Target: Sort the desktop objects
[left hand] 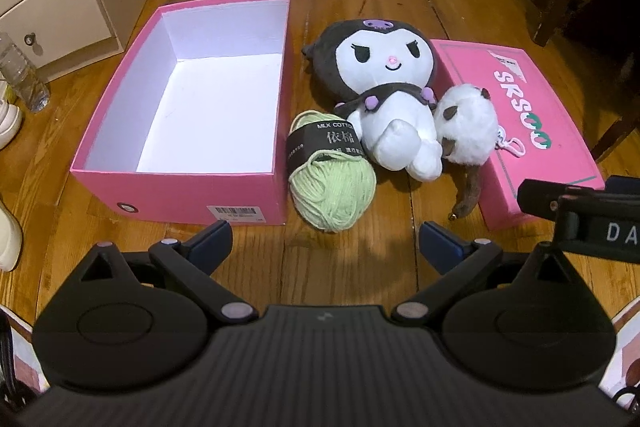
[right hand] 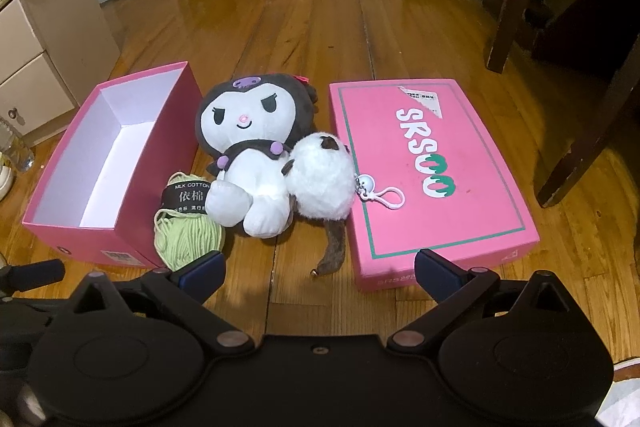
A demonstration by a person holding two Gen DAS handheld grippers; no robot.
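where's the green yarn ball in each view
Left wrist: green yarn ball sits centre, just right of the open pink box, above the gap between the fingers.
Right wrist: it sits lower left, partly behind the left fingertip.
Shared landmark: the black-and-white plush doll leaning on it.

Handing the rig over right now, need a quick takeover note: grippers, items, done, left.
Left gripper: open, empty, low in front of the green yarn ball.
Right gripper: open, empty, facing the toys.
Pink box: open, nothing inside.
Lid lies flat on the floor to the right.
Between them: yarn, black-and-white plush, fluffy white keychain toy leaning on the lid.
Done: nothing boxed.
Left: all three items.
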